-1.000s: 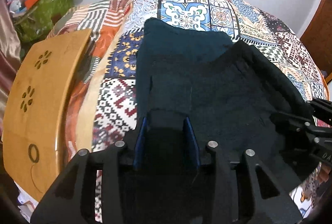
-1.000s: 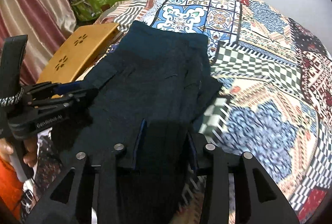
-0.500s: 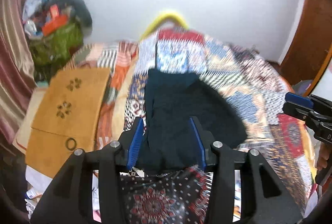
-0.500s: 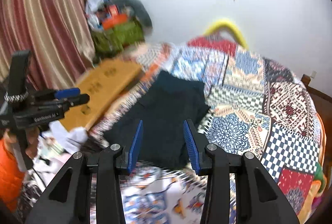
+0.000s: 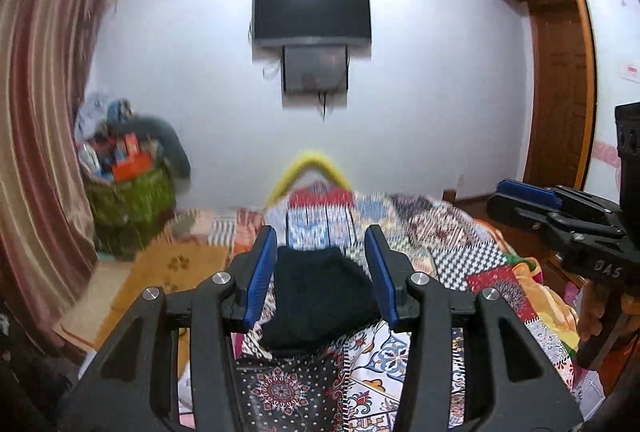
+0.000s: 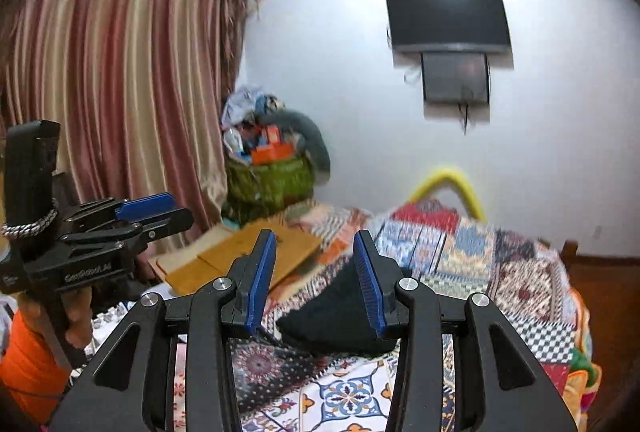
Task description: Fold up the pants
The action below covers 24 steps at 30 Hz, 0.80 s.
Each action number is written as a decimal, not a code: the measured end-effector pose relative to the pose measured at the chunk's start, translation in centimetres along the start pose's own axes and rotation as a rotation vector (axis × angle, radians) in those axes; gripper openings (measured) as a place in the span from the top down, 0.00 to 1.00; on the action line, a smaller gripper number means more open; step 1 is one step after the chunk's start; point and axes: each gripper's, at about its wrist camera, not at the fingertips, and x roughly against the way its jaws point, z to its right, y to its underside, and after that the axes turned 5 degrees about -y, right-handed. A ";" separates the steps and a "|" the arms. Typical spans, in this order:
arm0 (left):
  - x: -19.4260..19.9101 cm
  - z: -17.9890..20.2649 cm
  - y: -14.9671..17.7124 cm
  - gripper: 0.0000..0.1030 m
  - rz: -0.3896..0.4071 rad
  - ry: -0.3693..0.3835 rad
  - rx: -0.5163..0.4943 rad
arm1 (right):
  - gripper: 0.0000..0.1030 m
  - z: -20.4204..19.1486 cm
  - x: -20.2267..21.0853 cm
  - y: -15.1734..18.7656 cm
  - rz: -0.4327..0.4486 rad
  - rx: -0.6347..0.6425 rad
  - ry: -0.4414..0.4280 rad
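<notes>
The left gripper has its two blue-lined jaws wide apart with nothing between them. Far past the jaws, down in the gap, lies the dark navy folded pants bundle on the bright patchwork quilt bed. The bundle runs long away from the jaws toward the white wall, with its narrow end far and its wider end near.

The right gripper is wide open too and holds nothing. Here the pants sit behind the right jaw and poke out into the gap, well below both jaws.

Left of the left jaw lies a flat tan wooden board with paw cutouts. Further left is a green basket heaped with things beside a striped pink curtain. High above the jaws a black flat screen hangs on the wall
</notes>
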 end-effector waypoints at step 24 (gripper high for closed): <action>6.2 1.9 3.9 0.00 0.100 -0.021 0.066 | 0.01 -3.0 5.0 3.0 0.103 -0.006 0.171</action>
